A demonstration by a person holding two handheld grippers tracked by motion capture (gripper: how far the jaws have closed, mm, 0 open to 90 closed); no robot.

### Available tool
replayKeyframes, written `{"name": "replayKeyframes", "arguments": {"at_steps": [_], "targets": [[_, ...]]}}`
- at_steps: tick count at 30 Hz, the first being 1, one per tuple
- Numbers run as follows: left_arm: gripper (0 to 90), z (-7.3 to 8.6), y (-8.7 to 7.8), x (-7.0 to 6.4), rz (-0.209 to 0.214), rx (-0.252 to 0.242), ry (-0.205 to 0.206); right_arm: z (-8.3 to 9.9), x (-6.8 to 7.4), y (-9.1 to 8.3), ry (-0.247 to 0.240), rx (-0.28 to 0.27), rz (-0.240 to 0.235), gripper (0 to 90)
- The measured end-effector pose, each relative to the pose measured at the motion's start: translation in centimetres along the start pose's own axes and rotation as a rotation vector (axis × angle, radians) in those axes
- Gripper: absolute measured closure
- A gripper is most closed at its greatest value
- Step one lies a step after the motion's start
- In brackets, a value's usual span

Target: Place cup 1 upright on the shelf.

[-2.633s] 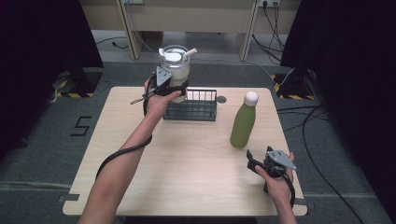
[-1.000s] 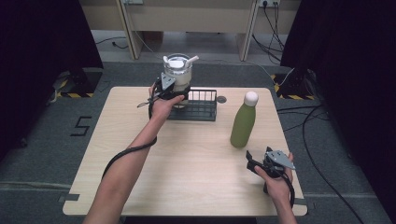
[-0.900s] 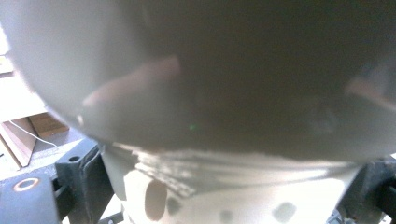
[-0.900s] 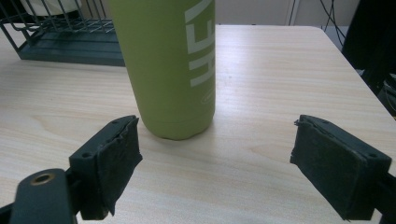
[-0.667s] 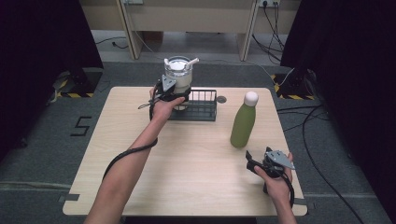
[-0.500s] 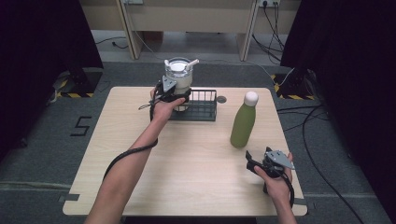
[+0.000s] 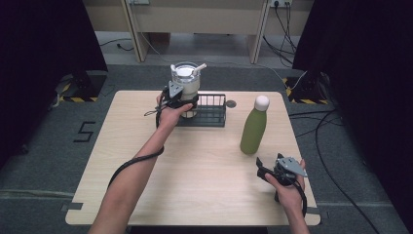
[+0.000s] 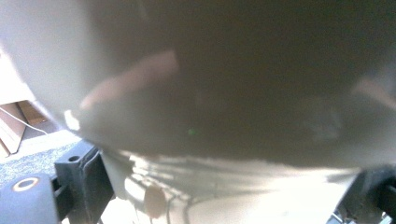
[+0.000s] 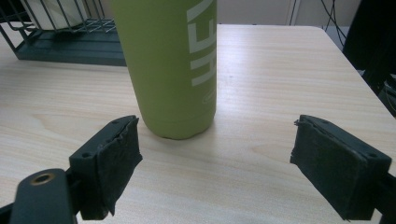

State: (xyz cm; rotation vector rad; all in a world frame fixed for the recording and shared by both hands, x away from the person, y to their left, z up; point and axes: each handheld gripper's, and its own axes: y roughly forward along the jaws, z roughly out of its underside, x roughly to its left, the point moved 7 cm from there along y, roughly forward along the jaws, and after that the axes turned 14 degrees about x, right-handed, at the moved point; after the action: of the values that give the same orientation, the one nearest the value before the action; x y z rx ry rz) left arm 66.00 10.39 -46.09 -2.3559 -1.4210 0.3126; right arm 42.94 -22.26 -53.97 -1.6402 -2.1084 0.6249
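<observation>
At the far edge of the counter (image 7: 195, 185):
Left claw (image 7: 181, 99): clamped on the cup (image 7: 186, 87), a pale tumbler with a lid and straw, held at the left end of the wire rack (image 7: 208, 110).
Cup position: over or inside the rack's left end; from the high view I cannot tell whether its base has touched down.
Doing it well: keep the cup upright and lower it straight, so the base clears the wires and the straw stays level; let go only once it sits flat.
Right claw (image 9: 212, 163): jaws wide, holding nothing, resting low near the front right corner.
Bottle (image 9: 166, 65): green, upright, just beyond the right claw, well apart from the rack.
Open room: bare wood across the middle and left; the rack sits close to the back edge, so any pull-back should come toward the person.
</observation>
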Motion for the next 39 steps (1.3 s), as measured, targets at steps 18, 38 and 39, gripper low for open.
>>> {"name": "replayKeyframes", "arguments": {"at_steps": [18,38,39], "targets": [[3.5,0.1,-0.9,0.3,-0.011,-0.005,0.019,0.1,0.1,0.1,-0.009,0.005,0.003,14.9],[1.1,1.0,-3.6,0.8,-0.029,-0.013,0.05,0.0,0.2,0.1,-0.012,0.005,0.005,14.8],[1.1,1.0,-3.8,0.8,-0.028,-0.016,0.056,0.0,0.2,0.2,-0.013,0.005,0.004,14.8]]}}
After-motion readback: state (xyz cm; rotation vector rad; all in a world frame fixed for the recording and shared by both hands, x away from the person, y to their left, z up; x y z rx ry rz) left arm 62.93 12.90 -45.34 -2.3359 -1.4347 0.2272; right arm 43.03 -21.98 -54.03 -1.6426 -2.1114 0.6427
